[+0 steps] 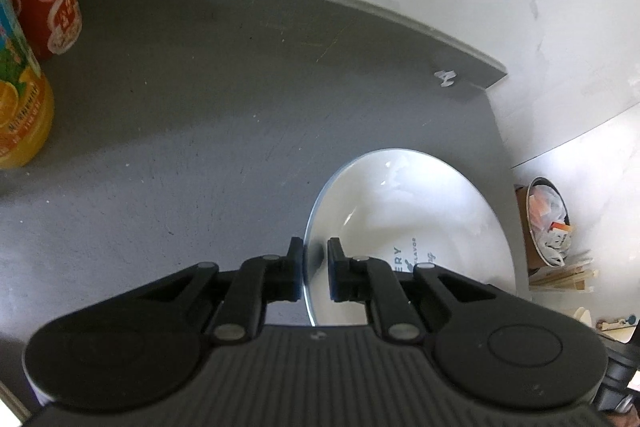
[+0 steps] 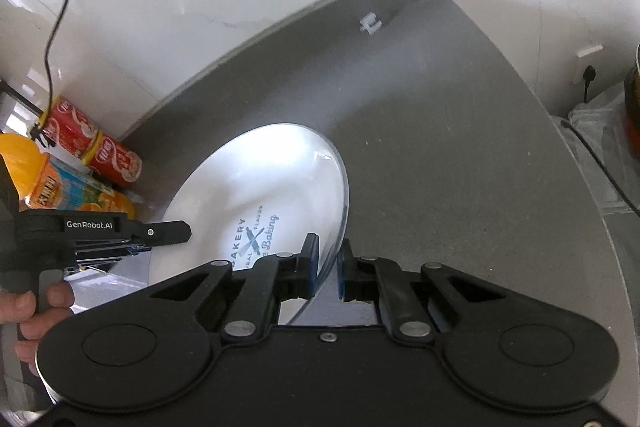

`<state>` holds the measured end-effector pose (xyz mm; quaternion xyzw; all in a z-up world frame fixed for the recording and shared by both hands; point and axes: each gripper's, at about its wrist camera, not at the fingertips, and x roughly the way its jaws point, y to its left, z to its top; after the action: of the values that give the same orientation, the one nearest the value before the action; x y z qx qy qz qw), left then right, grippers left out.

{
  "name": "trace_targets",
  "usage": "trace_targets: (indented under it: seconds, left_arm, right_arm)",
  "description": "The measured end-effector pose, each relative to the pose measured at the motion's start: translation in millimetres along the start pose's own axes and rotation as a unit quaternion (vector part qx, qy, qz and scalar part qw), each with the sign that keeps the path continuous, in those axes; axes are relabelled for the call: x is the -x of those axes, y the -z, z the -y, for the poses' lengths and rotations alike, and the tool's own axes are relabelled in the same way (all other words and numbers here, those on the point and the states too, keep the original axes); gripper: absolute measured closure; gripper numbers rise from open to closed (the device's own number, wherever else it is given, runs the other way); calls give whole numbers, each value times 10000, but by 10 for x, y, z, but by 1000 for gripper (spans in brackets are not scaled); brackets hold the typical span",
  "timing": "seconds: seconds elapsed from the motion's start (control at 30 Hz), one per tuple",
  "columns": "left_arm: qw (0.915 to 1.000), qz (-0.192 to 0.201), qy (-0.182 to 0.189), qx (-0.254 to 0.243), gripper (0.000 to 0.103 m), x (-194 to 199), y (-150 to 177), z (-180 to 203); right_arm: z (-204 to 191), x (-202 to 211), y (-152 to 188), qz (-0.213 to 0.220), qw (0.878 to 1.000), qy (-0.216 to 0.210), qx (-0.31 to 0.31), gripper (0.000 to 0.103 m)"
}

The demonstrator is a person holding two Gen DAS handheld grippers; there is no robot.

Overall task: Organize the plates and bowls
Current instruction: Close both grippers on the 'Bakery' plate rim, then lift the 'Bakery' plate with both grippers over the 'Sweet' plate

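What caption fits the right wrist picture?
Both grippers, right gripper and left gripper, flank a white plate by opposite rims over the grey counter.

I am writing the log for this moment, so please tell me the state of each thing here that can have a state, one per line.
Plate: tilted, held by both grippers on opposite rims.
Left gripper: jaws straddle the plate's rim.
Right gripper: jaws straddle the plate's rim.
Orange juice bottle: upright on the counter.
Red can: upright, by the wall.
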<state>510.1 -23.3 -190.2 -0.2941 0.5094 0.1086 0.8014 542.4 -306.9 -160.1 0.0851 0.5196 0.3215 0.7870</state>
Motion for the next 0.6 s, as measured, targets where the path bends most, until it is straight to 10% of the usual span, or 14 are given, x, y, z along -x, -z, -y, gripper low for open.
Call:
trace_targets:
  seconds: [0.6]
  left_arm:
    - [9978,145,519,-395,93,780,23,-21]
  right_arm:
    - [-551,739,256,702,9973,225,39,94]
